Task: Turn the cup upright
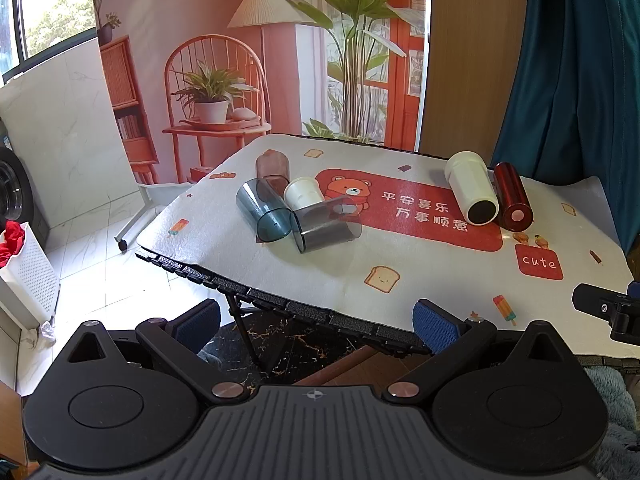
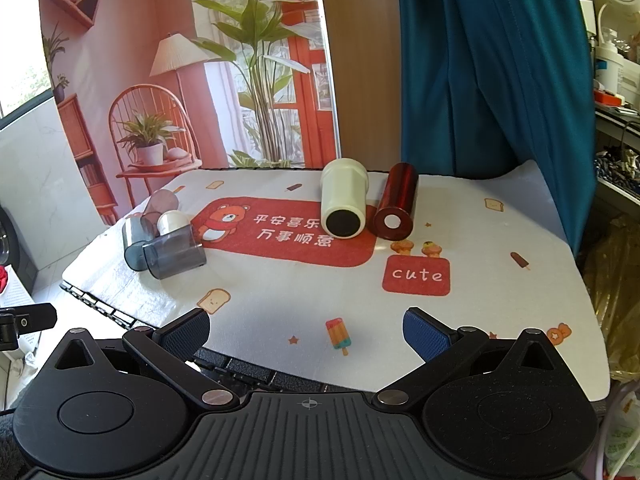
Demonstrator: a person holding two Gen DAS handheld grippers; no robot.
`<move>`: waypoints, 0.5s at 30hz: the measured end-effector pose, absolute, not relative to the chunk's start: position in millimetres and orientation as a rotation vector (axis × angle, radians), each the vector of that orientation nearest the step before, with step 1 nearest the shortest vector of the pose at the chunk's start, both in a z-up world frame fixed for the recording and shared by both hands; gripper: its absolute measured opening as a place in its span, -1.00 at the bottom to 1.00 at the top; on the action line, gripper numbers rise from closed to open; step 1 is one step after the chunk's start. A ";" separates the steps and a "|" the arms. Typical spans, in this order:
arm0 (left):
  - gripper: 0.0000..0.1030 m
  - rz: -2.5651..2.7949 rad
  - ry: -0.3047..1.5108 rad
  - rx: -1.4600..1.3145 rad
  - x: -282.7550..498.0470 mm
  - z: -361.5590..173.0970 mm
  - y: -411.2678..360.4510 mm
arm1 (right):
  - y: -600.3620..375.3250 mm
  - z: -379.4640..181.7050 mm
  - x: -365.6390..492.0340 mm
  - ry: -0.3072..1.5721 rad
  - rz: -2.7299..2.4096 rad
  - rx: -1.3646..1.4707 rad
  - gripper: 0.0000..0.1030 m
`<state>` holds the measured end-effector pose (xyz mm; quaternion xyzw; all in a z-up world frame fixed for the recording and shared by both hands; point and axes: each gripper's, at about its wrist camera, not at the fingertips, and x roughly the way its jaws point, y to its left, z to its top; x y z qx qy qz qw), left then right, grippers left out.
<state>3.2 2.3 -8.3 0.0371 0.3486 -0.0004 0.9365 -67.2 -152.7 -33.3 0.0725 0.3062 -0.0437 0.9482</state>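
A: Where do the cups lie?

B: All on their sides on the printed mat [image 2: 304,304] that covers the folding table [image 1: 256,294]. At the far right, a cream cup [image 2: 343,204] lies with its dark base toward the camera, and a red metallic cup [image 2: 396,207] lies just beside it on its right, so close they seem to touch.

A: And on the left?

B: A cluster of four. A blue-grey clear cup [image 1: 262,214] and a smoky grey clear cup [image 1: 326,226] lie nearest, touching each other. A small white cup [image 1: 304,193] sits between and just behind them, and a brownish clear cup [image 1: 273,168] lies farthest back.

A: What are the grippers doing?

B: The left gripper [image 1: 316,322] hangs off the near left edge of the table, fingers spread wide, nothing between its blue pads [image 1: 434,330]. The right gripper [image 2: 308,332] hovers over the near edge of the mat, also spread wide and holding nothing. Both are well apart from every cup.

A: Anything else around?

B: A painted backdrop [image 1: 248,60] with a chair and plants stands behind the table, a teal curtain [image 2: 488,64] hangs at the far right, and a white basket [image 1: 24,276] stands on the floor at the left.
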 end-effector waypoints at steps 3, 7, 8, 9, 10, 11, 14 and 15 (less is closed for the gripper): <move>1.00 -0.001 0.713 0.076 3.2 -8.2 2.4 | -152.1 -33.8 -67.3 0.624 -0.089 0.148 0.99; 1.00 -0.001 0.713 0.075 2.8 -8.6 2.6 | -152.3 -33.6 -67.1 0.624 -0.089 0.147 0.99; 1.00 -0.001 0.713 0.075 2.8 -8.6 2.5 | -152.3 -33.6 -67.1 0.624 -0.089 0.147 0.99; 1.00 -0.001 0.714 0.075 2.8 -8.6 2.5 | -152.2 -33.8 -67.0 0.625 -0.089 0.148 0.99; 1.00 -0.001 0.714 0.075 2.8 -8.7 2.6 | -152.3 -33.6 -67.0 0.625 -0.089 0.148 0.99; 1.00 -0.001 0.714 0.075 2.3 -9.1 2.6 | -152.0 -34.0 -67.0 0.625 -0.089 0.148 0.99; 1.00 -0.001 0.714 0.075 2.4 -9.1 2.7 | -152.3 -33.8 -66.9 0.625 -0.089 0.148 0.99; 1.00 -0.001 0.714 0.074 2.4 -9.1 2.7 | -152.2 -33.9 -66.9 0.625 -0.089 0.148 0.99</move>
